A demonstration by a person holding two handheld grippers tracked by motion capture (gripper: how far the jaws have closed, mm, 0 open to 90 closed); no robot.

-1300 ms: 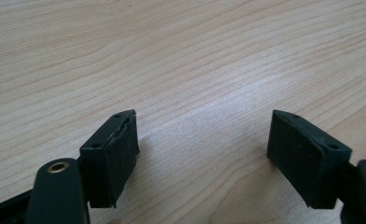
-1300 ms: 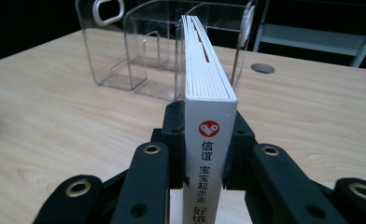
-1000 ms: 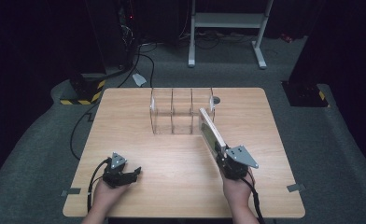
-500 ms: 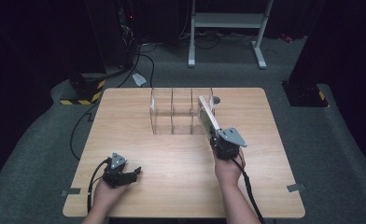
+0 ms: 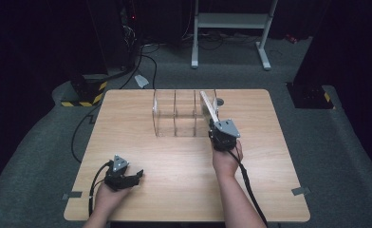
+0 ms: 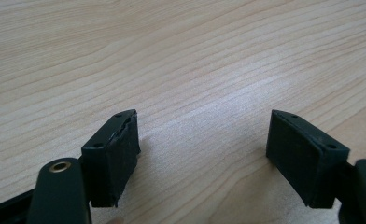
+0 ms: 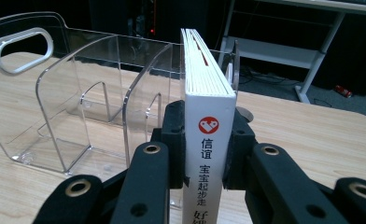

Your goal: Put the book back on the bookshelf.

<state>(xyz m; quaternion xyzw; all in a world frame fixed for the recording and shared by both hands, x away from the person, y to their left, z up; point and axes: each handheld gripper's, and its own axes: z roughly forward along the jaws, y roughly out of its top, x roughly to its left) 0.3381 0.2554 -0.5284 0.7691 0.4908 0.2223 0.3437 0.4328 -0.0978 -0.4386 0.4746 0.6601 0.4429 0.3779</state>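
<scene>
The right gripper (image 7: pixel 204 154) has its two black jaws clamped on the white spine of a thin white book (image 7: pixel 208 116) with a red round logo and black printed characters, one pad pressed flat on each cover, so the book stands on edge and runs away from the jaws. In the high view that same right gripper (image 5: pixel 216 124) sits at the near right corner of the clear acrylic file rack (image 5: pixel 183 113) with its upright dividers, and the book (image 5: pixel 208 107) slants up and back from the jaws over the rack's rightmost slot. From the gripper's own camera the far end of the book lies level with the rack's last curved divider (image 7: pixel 146 88), just to the right of it; whether the book touches the plastic I cannot tell. A small grey round object (image 5: pixel 219 101) lies on the table just behind the rack's right end. The left gripper (image 6: pixel 202 154) has its jaws spread wide with nothing between them, only bare wood grain beneath. In the high view this left gripper (image 5: pixel 135 175) rests well in front of the rack and to its left, near the front edge of the light wooden table (image 5: pixel 127 123), held in the person's left hand (image 5: pixel 109 194).
</scene>
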